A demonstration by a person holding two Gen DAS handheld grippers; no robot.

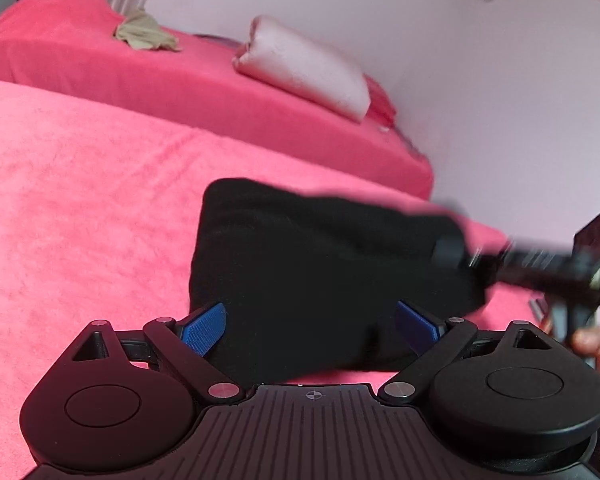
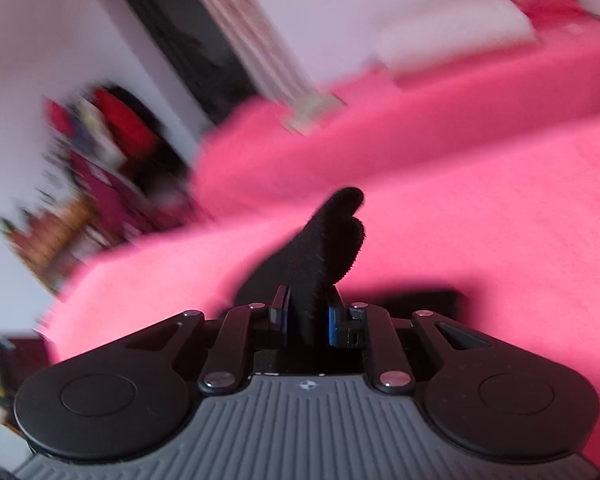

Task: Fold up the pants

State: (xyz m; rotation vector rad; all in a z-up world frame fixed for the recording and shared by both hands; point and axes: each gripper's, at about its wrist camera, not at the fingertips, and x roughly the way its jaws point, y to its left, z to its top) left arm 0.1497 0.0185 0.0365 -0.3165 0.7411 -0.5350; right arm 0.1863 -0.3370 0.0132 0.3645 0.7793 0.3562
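Observation:
Black pants (image 1: 312, 264) lie folded in a thick bundle on the pink blanket (image 1: 80, 184). My left gripper (image 1: 312, 326) is open, its blue pads on either side of the bundle's near edge, not gripping it. My right gripper (image 2: 309, 318) is shut on a fold of the black pants (image 2: 324, 240), which sticks up between its pads. In the left wrist view the right gripper (image 1: 540, 264) shows blurred at the bundle's right end, with a hand behind it.
A second pink bed level (image 1: 180, 76) lies behind, with a pale rolled pillow (image 1: 304, 68) and an olive cloth (image 1: 146, 32) on it. A white wall (image 1: 480, 100) stands to the right. A dark doorway (image 2: 188, 40) and cluttered shelves (image 2: 88, 168) show in the right wrist view.

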